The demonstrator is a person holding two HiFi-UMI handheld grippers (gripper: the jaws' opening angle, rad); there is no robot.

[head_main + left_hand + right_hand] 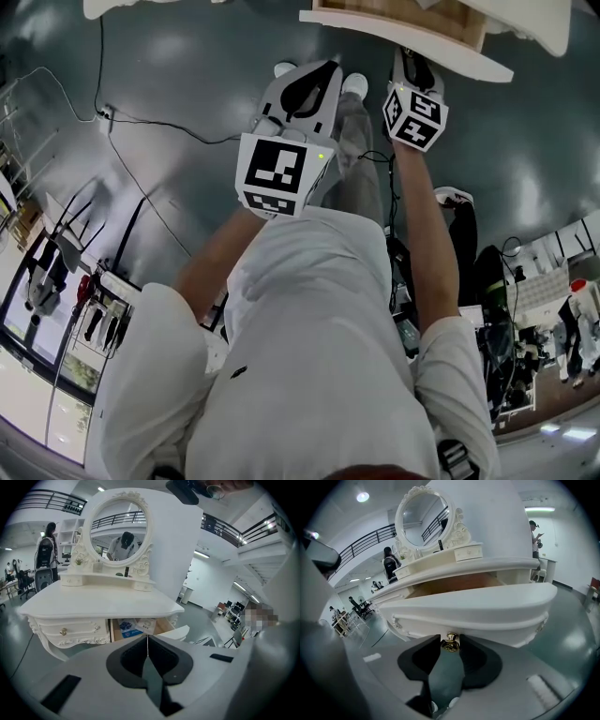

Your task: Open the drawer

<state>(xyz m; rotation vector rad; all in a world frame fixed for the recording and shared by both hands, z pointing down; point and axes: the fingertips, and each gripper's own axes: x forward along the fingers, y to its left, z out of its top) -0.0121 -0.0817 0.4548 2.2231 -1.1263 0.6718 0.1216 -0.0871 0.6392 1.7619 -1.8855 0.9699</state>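
Note:
A white dressing table [101, 603] with an oval mirror [119, 529] stands ahead. Its right drawer [478, 606] is pulled out, and the wooden inside [454, 583] shows. In the left gripper view the open drawer [161, 626] holds a blue booklet [127, 626]. My right gripper [450, 647] is shut on the drawer's gold knob [450, 642], with a dark pad on each side of it. From the head view this right gripper [412, 64] reaches under the drawer front [450, 52]. My left gripper [147, 644] is shut with nothing in it, held back from the table.
The table's left drawer [70, 631] is closed, with its own gold knob [63, 631]. A black cable [141, 122] runs over the grey floor at the left. The person's shoes [354, 84] stand just before the table. People and office chairs [44, 576] are farther off.

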